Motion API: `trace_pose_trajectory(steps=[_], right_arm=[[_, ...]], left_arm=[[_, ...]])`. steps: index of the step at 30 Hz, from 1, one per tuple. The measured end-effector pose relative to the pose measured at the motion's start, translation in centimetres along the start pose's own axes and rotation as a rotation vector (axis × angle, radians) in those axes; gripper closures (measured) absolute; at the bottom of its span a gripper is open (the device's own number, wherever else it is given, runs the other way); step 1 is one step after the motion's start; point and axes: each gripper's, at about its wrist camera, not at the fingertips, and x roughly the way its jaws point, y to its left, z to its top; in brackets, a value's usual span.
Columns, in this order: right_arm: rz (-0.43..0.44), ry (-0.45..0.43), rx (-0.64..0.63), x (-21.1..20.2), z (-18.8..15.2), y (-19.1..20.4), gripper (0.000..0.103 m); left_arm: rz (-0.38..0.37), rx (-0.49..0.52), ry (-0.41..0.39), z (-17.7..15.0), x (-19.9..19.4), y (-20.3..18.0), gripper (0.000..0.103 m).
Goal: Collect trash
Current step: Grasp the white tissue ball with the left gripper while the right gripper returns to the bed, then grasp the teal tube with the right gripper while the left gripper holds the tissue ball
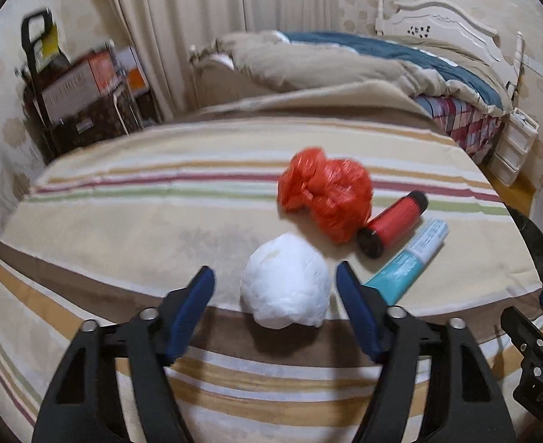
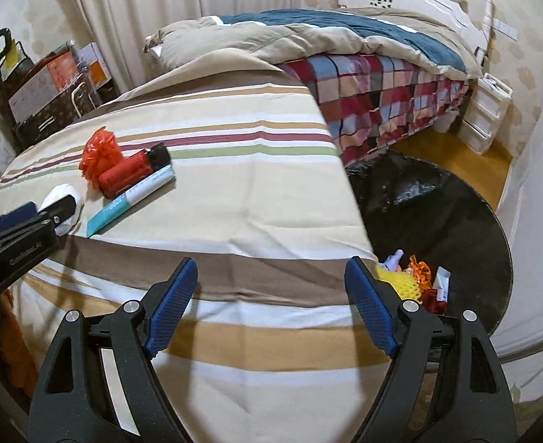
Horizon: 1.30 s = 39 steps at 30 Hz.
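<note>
Hovering with fingers spread, the left gripper (image 1: 275, 282) frames the white paper ball (image 1: 285, 281) on the striped cloth (image 1: 142, 199), not touching it; the right gripper (image 2: 271, 288) is spread too, empty, beside the black trash bag (image 2: 437, 206)

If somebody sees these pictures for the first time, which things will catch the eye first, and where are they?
First the crumpled red plastic bag, vivid on the striped cloth, with a red cylinder touching its right side. Next the white paper ball, lying near the cloth's front edge between the open fingers of the left gripper. At the right, a black trash bag stands open on the floor, colourful litter inside.
</note>
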Motion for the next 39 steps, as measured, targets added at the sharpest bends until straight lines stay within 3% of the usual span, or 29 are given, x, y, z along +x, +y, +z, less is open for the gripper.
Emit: trace_pose_trajectory(steps=[2, 4, 7, 17, 28, 39], right_arm=[[-0.01, 0.007, -0.01, 0.2, 0.1, 0.4, 0.023], [-0.015, 0.009, -0.015, 0.3, 0.1, 0.6, 0.023], [-0.024, 0.011, -0.016, 0.4, 0.1, 0.7, 0.023], [-0.021, 0.013, -0.023, 0.6, 0.2, 1.5, 0.023], [0.025, 0.022, -0.107, 1.2, 0.5, 6.5, 0.02], [0.078, 0.041, -0.052, 3.6, 3.2, 10.1, 0.018]], left_arm=[[-0.047, -0.015, 0.024, -0.2, 0.1, 0.5, 0.046], [-0.075, -0.005, 0.034, -0.3, 0.3, 0.4, 0.058], [-0.096, 0.021, 0.027, -0.6, 0.0, 0.1, 0.063], [-0.086, 0.028, 0.012, -1.2, -0.7, 2.1, 0.065], [-0.019, -0.02, 0.019, -2.3, -1.3, 7.9, 0.065], [0.016, -0.094, 0.011, -2.5, -1.3, 11.0, 0.065]])
